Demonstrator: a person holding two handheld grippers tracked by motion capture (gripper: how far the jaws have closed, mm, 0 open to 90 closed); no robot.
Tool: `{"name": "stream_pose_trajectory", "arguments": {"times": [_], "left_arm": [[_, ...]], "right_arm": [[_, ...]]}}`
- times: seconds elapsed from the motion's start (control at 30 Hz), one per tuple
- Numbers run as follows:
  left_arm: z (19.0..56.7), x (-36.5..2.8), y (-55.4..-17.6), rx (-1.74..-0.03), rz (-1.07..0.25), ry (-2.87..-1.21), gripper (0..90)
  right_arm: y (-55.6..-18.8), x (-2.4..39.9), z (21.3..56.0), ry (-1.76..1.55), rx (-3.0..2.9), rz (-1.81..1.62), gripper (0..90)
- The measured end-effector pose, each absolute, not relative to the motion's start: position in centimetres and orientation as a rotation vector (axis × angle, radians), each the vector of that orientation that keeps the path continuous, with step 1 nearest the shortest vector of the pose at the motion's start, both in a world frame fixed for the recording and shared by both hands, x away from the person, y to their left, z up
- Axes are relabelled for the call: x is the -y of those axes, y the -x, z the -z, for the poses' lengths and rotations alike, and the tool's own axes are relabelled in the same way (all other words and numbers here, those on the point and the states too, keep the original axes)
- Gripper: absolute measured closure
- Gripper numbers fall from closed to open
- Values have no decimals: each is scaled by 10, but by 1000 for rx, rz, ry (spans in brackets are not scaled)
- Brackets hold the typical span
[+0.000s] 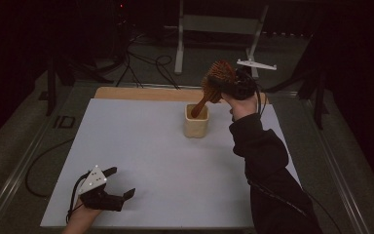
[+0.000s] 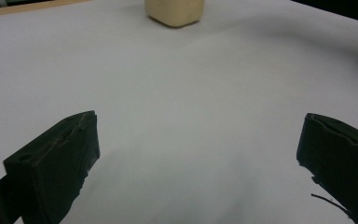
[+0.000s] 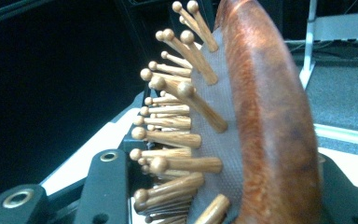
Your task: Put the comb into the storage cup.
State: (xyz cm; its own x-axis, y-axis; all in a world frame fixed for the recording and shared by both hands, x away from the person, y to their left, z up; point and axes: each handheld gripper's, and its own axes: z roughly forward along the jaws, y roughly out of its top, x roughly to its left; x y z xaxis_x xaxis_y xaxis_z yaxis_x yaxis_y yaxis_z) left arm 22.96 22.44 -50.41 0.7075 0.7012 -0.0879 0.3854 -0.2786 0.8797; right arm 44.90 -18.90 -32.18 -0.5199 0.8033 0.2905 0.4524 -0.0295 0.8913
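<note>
Hairbrush is up in the air at the far side of the white mat, head pinched in the right gripper, handle angled down into the cream cup. Cup sits near the mat's far edge, just in front of the wooden strip. Loads of bare mat toward the near edge. Left gripper rests at the near-left corner, jaws spread wide, nothing between them, well apart from the cup.

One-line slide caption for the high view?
Right gripper lowers a wooden hairbrush handle-first into the cream cup; open left gripper rests on the white table.
</note>
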Motion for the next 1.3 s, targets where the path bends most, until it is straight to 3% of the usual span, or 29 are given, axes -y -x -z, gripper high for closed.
{"name": "stream_pose_trajectory", "arguments": {"times": [1.3], "left_arm": [[507, -226, -231, -846, -381, -1899, 0]], "right_arm": [[-483, 166, 375, -1404, -2183, -1446, 508]]}}
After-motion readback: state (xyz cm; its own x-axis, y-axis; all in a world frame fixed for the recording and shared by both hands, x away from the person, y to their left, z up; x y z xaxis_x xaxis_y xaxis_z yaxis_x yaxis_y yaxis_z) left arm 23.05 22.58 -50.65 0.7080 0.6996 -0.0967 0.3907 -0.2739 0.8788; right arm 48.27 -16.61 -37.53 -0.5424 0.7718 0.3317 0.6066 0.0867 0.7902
